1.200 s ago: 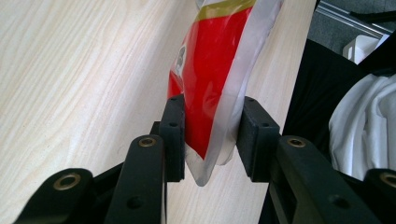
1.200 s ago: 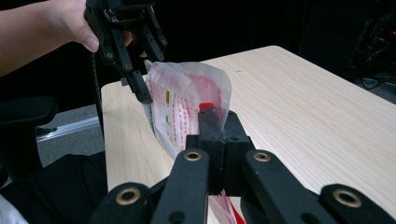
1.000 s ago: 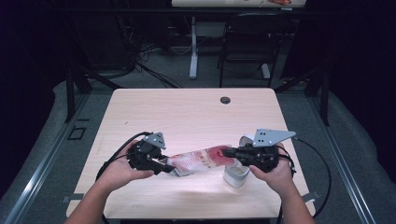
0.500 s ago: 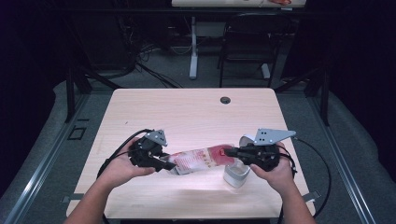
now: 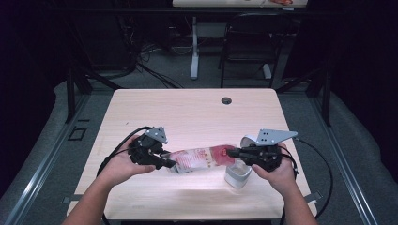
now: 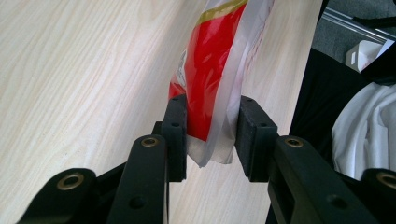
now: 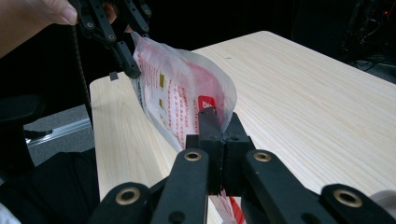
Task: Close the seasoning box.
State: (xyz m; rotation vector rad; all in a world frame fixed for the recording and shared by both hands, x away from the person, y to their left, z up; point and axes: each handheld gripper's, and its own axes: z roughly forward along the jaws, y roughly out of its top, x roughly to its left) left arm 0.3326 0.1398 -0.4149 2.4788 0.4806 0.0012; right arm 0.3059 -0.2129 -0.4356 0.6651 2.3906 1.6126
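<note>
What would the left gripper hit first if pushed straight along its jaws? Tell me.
The red-and-clear bag already between the left gripper jaws; beyond it, probably the right gripper holding the other end.

A fixed overhead camera looked forward and down on the table [image 5: 197,112]; both gripper cameras peered close along their jaws, sharing the red pouch [image 5: 202,158].

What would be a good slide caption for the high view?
Two hand-held grippers, left gripper and right gripper, stretch a red-and-white bag above a wooden table.

Pale wooden tabletop [image 5: 197,112] with a round dark grommet [image 5: 226,100] near the far edge; beyond it, a dark folding chair [image 5: 248,47] and a white stand leg [image 5: 194,51] on grey carpet.
</note>
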